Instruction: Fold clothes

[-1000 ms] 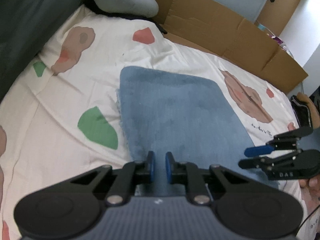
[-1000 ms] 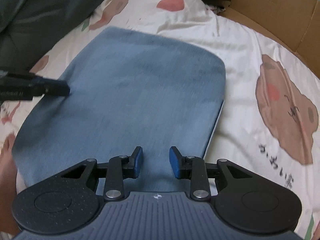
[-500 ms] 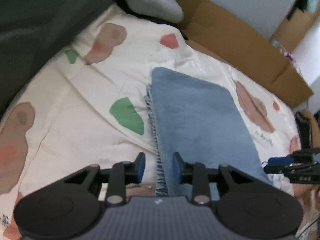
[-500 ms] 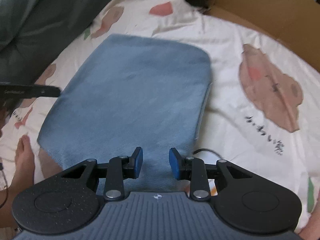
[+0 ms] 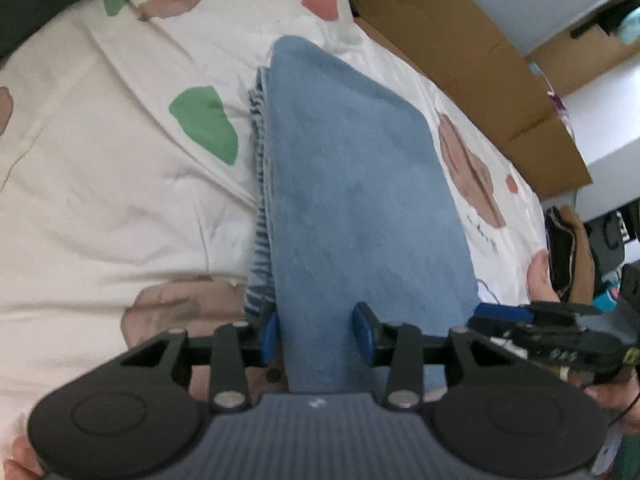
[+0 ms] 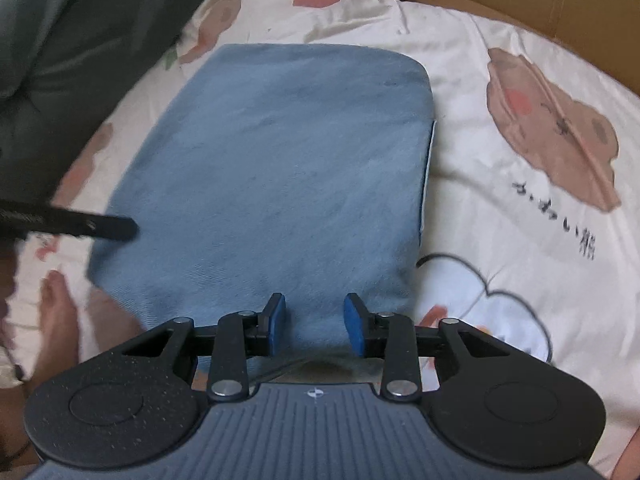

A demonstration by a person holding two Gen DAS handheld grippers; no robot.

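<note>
Lying folded flat on the patterned bedsheet (image 6: 500, 216), the blue garment (image 6: 280, 168) showed stacked layers along its left edge. Both the left gripper (image 5: 316, 338) and right gripper (image 6: 314, 322) gaped wide, holding nothing. Snagging that near edge could spill the layers. A cardboard box (image 5: 472, 60) flanked the bed, nothing obstructing.

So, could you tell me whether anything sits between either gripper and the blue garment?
Nothing visible does. The left gripper and right gripper both have open jaws right at the near edge of the folded blue garment, which lies on the printed bedsheet.
</note>
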